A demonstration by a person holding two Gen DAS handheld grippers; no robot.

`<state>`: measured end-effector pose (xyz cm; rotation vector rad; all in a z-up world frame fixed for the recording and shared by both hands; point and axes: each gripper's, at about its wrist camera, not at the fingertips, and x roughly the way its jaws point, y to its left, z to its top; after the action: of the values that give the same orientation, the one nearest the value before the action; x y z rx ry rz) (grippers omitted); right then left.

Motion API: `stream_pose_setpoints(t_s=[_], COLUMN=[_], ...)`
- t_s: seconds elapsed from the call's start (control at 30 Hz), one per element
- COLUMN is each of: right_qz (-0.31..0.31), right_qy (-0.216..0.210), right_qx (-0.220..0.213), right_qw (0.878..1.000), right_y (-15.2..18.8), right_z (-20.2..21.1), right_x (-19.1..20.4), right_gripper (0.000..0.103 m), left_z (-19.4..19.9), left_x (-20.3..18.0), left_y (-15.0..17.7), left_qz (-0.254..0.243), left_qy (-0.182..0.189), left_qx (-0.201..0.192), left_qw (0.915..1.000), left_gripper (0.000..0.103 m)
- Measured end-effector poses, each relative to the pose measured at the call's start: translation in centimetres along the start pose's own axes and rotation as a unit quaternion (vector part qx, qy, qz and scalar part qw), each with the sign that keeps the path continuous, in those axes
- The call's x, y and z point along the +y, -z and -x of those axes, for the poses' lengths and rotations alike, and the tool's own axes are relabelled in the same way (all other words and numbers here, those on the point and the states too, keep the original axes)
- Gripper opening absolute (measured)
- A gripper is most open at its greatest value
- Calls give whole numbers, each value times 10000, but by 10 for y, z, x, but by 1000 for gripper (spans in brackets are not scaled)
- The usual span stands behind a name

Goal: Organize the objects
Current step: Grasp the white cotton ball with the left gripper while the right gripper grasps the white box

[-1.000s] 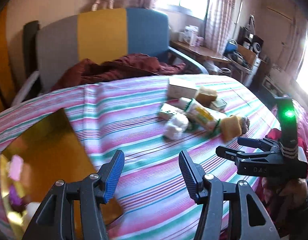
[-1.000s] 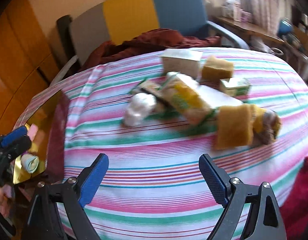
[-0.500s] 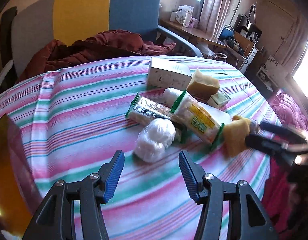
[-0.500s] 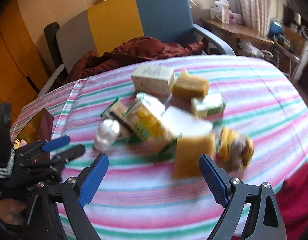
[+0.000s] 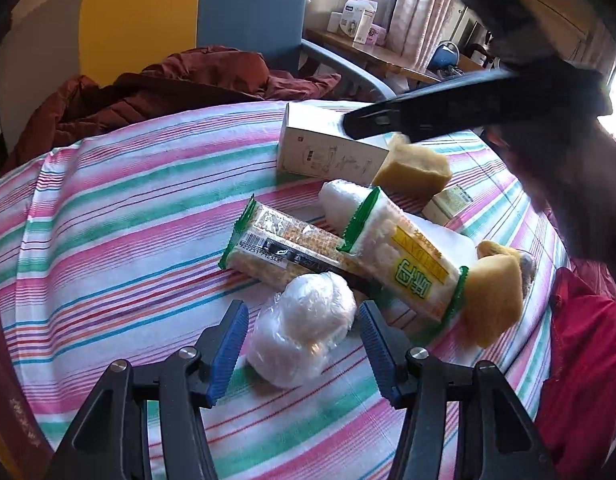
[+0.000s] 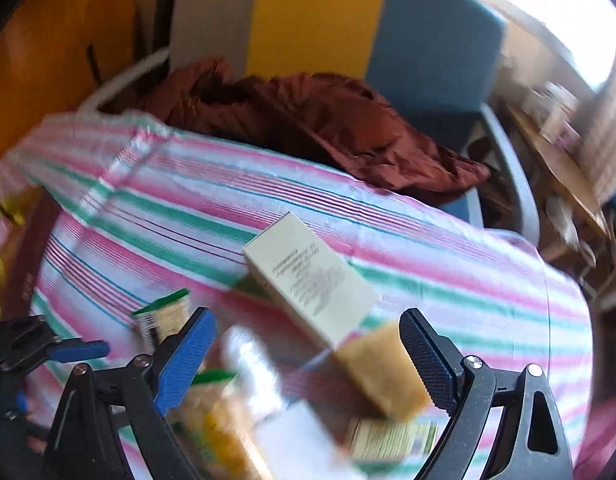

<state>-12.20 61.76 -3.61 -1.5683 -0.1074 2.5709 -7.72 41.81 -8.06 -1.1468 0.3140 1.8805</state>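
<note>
Left claw (image 5: pixel 302 354): jaws part open, straddling the white wrapped bundle (image 5: pixel 304 340); pads stand clear of it on both sides, so nothing grasped yet. Right claw (image 6: pixel 308 360): spread wide and empty, over the white box (image 6: pixel 312 280) and a yellow sponge block (image 6: pixel 382 372); that view is blurred.

Pile on the striped desk (image 5: pixel 108 216), seen from my left claw: cracker packet (image 5: pixel 284 252) at 12 o'clock of the bundle, green-edged rice-cake packet (image 5: pixel 404 264) at 1 o'clock, second sponge (image 5: pixel 492 300) at 3 o'clock.

Progress, my judgement: early. Every item I can see lies heaped, none sorted. Remaining: lift the bundle, then clear the rest one at a time.
</note>
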Motion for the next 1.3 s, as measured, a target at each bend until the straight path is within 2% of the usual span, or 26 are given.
stream_pose_setpoints(t_s=[0.07,0.23,0.3,0.33,0.43,0.67,0.83,0.93,1.13,1.3], right_qz=[269,630,715,735,589,67,-284,-392,-398,-355], right_qy=[43,128,144,179,59,483,580,378,-382,-943], right_qx=[211,636,789,793,643,191,-399,-699,-1053,-1131], right_qw=[9994,9959,9942,9940,9962,9986,9971,9961,9929,9885], right_y=[-10,-20,-18,-17,-11,-4,-11,-14,-3,11], right_z=[-19,-60,-71,-72,-65,-31,21,51,92,101], right_x=[2,5,10,12,14,14,22,40,105,164], right_gripper=[94,94,80,70,50,49,50,50,50,50], left_z=[-5,-14,-12,-11,-1,37,79,106,158,191], left_x=[2,9,12,13,14,14,19,24,44,70], left_y=[-1,0,2,3,6,16,28,36,65,100], left_qz=[24,190,299,338,382,407,488,526,681,937], left_qy=[44,234,293,302,300,250,151,95,-121,-428], left_qx=[21,97,80,67,-43,-336,-595,-795,-1090,-1227], left_qw=[10000,9995,9991,9989,9988,9983,9969,9954,9916,9871], left_gripper=[56,40,36,35,33,33,33,33,33,33])
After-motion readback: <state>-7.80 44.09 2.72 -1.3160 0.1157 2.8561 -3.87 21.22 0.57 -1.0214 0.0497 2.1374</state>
